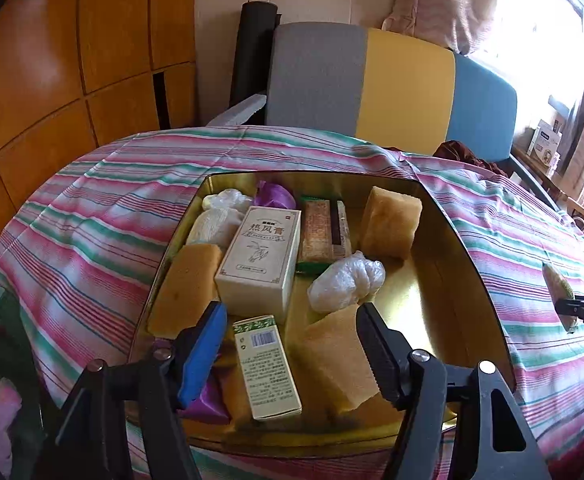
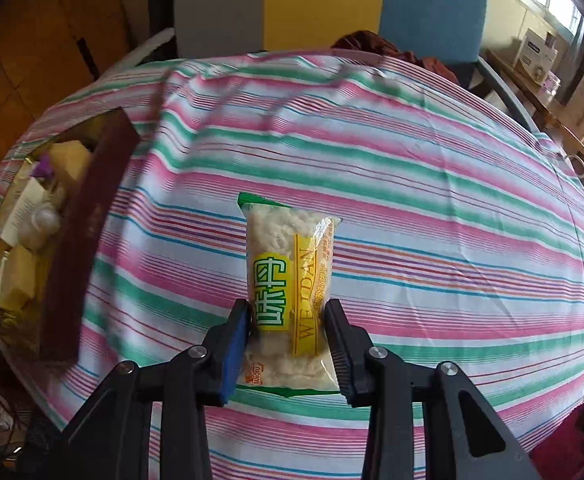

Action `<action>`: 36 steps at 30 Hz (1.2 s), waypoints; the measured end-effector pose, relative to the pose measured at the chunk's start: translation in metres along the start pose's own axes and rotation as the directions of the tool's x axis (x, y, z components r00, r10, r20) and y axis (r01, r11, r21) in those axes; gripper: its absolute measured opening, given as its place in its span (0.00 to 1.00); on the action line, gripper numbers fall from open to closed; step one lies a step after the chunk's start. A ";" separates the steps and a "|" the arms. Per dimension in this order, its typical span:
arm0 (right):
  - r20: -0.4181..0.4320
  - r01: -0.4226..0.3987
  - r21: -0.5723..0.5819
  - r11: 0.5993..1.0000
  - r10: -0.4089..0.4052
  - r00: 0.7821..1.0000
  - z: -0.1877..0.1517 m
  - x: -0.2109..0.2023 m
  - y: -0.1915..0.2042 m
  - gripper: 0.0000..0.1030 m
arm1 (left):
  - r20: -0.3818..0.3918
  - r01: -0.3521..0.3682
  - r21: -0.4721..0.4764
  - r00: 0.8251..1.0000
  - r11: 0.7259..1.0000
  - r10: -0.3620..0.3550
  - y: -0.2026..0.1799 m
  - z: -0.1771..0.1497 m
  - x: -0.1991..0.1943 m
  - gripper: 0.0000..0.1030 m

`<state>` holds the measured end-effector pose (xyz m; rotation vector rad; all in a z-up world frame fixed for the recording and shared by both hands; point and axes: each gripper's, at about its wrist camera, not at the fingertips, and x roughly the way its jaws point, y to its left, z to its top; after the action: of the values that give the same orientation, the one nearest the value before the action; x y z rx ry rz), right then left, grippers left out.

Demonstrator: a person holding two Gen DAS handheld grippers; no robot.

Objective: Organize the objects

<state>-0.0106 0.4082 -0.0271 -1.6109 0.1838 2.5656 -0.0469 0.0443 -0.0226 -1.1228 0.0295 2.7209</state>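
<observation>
Glossy gold tray (image 1: 444, 280) on striped cloth (image 2: 412, 184)
Matt porous sponges (image 1: 390, 222), crinkly clear plastic snack packet (image 2: 288, 280), smooth card box (image 1: 258, 258)

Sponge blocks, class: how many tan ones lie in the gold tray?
4: one at the tray's far right, one by its left wall, one near right, one partly hidden under the green-topped box. More may be buried.

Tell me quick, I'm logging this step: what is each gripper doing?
Left gripper: open, holding nothing, above the gold tray.
Right gripper: shut on the snack packet.
</observation>
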 end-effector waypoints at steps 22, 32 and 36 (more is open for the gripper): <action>-0.057 -0.110 -0.141 0.984 0.103 0.993 0.045 0.034 0.213 0.37 | 0.000 -0.067 -0.105 0.998 0.992 0.067 0.042 -0.005 -0.006 0.86; -0.071 -0.087 -0.144 0.986 0.077 0.994 0.033 0.057 0.214 0.40 | 0.003 -0.116 -0.096 0.993 0.989 0.117 0.041 -0.008 -0.009 1.00; -0.022 -0.114 -0.116 0.987 0.112 0.994 0.027 0.048 0.204 0.41 | -0.004 -0.133 -0.104 0.991 0.986 0.133 0.041 -0.009 -0.011 1.00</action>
<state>-0.0868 0.2122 -0.0489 -1.7070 0.1317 2.6960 -0.0410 0.0012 -0.0232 -1.1849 -0.0397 2.8722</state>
